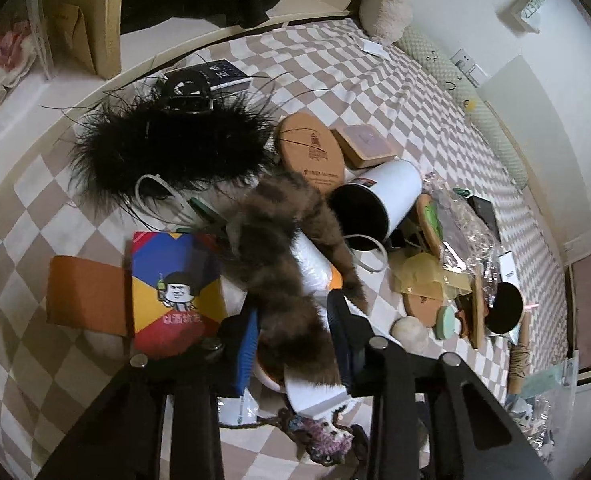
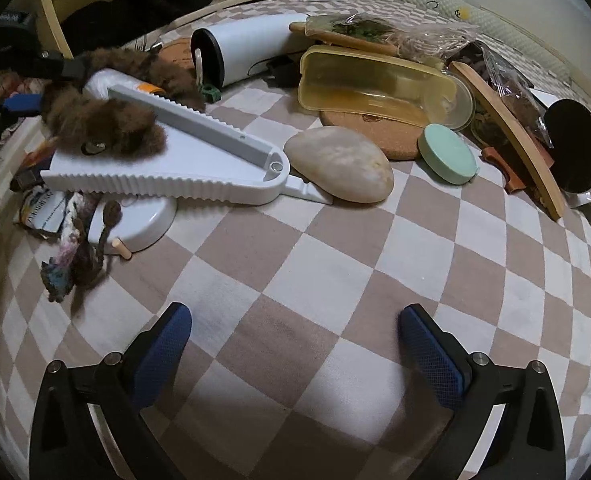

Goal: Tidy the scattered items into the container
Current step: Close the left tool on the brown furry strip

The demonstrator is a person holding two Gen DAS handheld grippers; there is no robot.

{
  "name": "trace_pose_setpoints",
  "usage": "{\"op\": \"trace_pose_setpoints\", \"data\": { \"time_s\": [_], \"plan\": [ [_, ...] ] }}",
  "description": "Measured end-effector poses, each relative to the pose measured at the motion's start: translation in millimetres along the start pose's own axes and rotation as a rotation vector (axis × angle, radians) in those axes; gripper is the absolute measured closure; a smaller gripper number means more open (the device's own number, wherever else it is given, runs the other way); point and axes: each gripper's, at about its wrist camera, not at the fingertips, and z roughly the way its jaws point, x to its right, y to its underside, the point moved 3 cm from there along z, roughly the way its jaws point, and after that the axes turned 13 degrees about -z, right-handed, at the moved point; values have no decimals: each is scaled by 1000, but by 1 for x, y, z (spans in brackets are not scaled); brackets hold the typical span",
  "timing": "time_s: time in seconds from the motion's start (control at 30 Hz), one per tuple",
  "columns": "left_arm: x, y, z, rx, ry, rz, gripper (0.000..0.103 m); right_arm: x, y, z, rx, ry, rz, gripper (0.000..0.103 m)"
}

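Left gripper [image 1: 295, 340] pointed steeply downward, its jaws narrowed, blue pads [image 1: 244, 350] pressed against a brown fur piece [image 1: 279, 264] held between them. Right gripper [image 2: 295, 352] pointed steeply downward, jaws spread wide with nothing between them; blue pads [image 2: 157, 354] faced each other above bare checked cloth [image 2: 295, 264].

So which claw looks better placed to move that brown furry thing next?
The left. The left claw already has the brown fur tail between its blue pads, atop the white ridged board. The right claw hangs open over bare checkered bedding, apart from everything.
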Motion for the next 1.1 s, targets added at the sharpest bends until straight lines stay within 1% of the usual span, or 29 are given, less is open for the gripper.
{"op": "trace_pose_setpoints", "data": {
  "time_s": [0.07, 0.1, 0.13, 0.17, 0.2, 0.27, 0.47, 0.53, 0.63, 0.67, 0.7, 0.77, 0.8, 0.87, 0.97, 1.1],
  "plan": [
    [4, 1, -2, 1, 9, 10, 70, 3, -3, -1, 3, -10, 22, 0],
    [6, 2, -3, 2, 15, 15, 70, 4, -4, -3, 10, -18, 35, 2],
    [8, 2, -5, 3, 23, 18, 70, 5, -5, -5, 32, -28, 43, 6],
    [11, 3, -6, 4, 31, 21, 70, 4, -6, -7, 64, -37, 42, 15],
    [13, 3, -7, 4, 38, 24, 70, 2, -7, -9, 95, -46, 33, 22],
    [16, 4, -8, 6, 49, 30, 70, -3, -9, -11, 133, -88, 12, 26],
    [21, 5, -5, 5, 51, 33, 70, -28, -22, -18, 222, -285, -26, 27],
    [22, 9, -4, 6, 48, 27, 70, -39, -31, -17, 227, -348, -19, 27],
    [21, 9, -4, 3, 47, 22, 70, -51, -36, -20, 228, -413, -6, 27],
    [21, 9, -4, 3, 47, 21, 70, -55, -38, -21, 229, -432, -4, 28],
    [21, 8, -5, 3, 47, 19, 70, -58, -37, -23, 229, -447, -4, 34],
    [20, 8, -5, 1, 48, 17, 69, -65, -36, -27, 229, -474, -4, 37],
    [20, 8, -5, -1, 51, 17, 67, -66, -35, -29, 229, -489, 0, 37],
    [19, 7, -4, -9, 63, 13, 48, -68, -33, -31, 232, -537, 18, 37],
    [20, 7, -4, -16, 75, 9, 47, -70, -29, -37, 235, -608, 47, 37],
    [22, 8, -2, -21, 72, 17, 47, -73, -31, -34, 224, -598, 44, 37]
  ]
}}
